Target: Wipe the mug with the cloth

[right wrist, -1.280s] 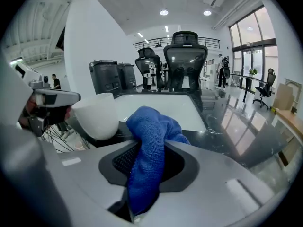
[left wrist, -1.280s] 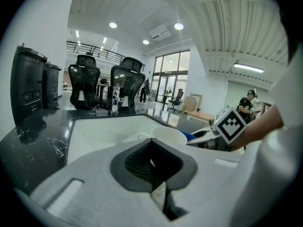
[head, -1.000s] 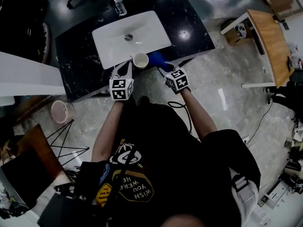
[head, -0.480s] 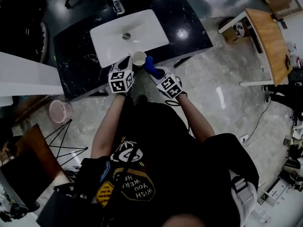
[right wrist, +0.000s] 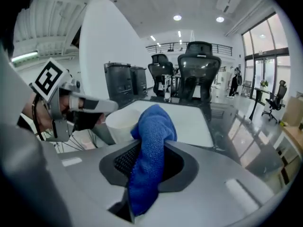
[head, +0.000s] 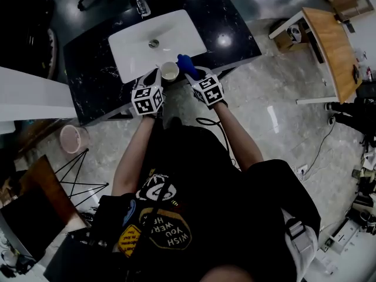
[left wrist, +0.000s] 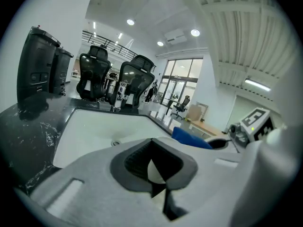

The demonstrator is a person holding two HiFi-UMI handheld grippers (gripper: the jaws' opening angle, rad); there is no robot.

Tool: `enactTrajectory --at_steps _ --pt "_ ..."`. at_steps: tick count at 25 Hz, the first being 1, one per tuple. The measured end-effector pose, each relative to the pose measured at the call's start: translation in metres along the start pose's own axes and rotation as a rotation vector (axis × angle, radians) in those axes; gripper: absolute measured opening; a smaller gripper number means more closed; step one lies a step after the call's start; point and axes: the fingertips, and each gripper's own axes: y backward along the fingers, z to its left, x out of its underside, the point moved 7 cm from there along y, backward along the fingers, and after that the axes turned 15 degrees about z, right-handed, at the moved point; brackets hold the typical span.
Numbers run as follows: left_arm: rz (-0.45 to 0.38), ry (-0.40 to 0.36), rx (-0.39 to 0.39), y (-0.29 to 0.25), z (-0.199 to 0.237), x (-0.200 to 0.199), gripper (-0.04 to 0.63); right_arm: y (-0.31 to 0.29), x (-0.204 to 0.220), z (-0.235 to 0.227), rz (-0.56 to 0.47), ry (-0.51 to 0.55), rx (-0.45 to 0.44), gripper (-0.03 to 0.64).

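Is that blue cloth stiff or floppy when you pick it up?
Probably floppy: the blue cloth bends and bunches where the right hand-held gripper pinches it. It is likely light and not slippery, since its weave looks fuzzy.

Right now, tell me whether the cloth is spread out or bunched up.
Bunched up: the blue cloth is a narrow wad pinched between the jaws of the right gripper.
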Motion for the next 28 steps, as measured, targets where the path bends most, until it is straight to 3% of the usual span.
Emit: enactTrajectory --at_steps 7,10,13,16,19,26,28 --pt "-0.008 0.033 -0.001 0.002 -0.002 0.003 0.003 0.001 0.047 0.065 0.078 0.182 -0.138 0.089" --pt "-0.001 0.041 0.016 0.002 -0.003 0.003 0.003 0.006 0.052 0.041 0.111 0.037 -0.086 0.089" --pt "-0.002 0.039 0.014 0.002 -0.003 0.003 0.003 0.018 0.025 0.005 0.009 -0.107 -0.002 0.089" --pt "-0.005 0.034 0.012 0.003 -0.003 0.003 0.003 0.015 0.000 -0.001 -0.011 -0.044 0.022 0.089" --pt "-0.001 0.024 0.018 0.004 -0.007 0.006 0.003 0.008 0.000 0.022 0.014 0.055 -0.006 0.089" --pt "-0.001 0.012 0.011 0.001 -0.008 0.004 0.003 0.013 0.033 0.065 0.035 0.110 -0.105 0.089" --pt "0.002 0.007 0.009 0.001 -0.008 0.004 0.002 0.015 0.032 0.054 0.019 0.104 -0.071 0.089"
